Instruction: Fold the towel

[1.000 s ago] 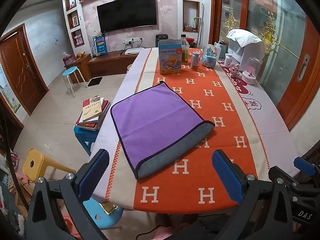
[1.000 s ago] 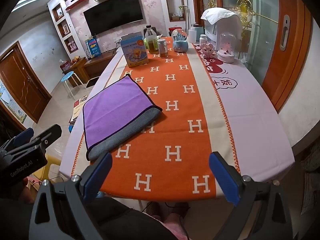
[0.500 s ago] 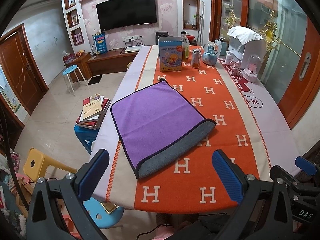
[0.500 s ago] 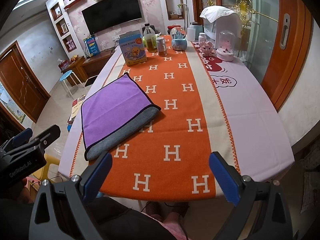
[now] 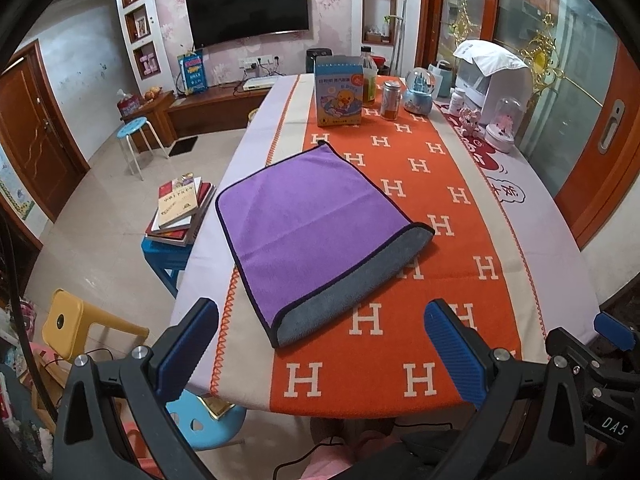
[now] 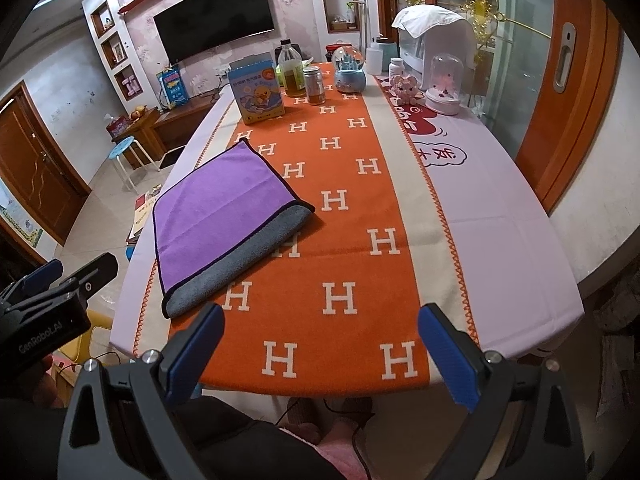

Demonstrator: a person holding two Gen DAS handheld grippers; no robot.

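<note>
A purple towel (image 5: 304,224) lies folded on the table, with its grey underside showing along the near right edge. It also shows in the right wrist view (image 6: 220,220). My left gripper (image 5: 320,348) is open and empty, held above the table's near edge, short of the towel. My right gripper (image 6: 320,352) is open and empty, near the table's front edge, to the right of the towel. The left gripper's body (image 6: 48,304) shows at the left of the right wrist view.
The table has an orange cloth with H marks (image 5: 420,208). At the far end stand a blue box (image 5: 338,92), a bottle (image 5: 369,80), a jar (image 5: 391,100), a snow globe (image 5: 418,94) and a white appliance (image 5: 492,76). Stools and books (image 5: 180,208) stand left.
Both grippers have drawn back a little from the table and stayed open. The towel has not moved.
</note>
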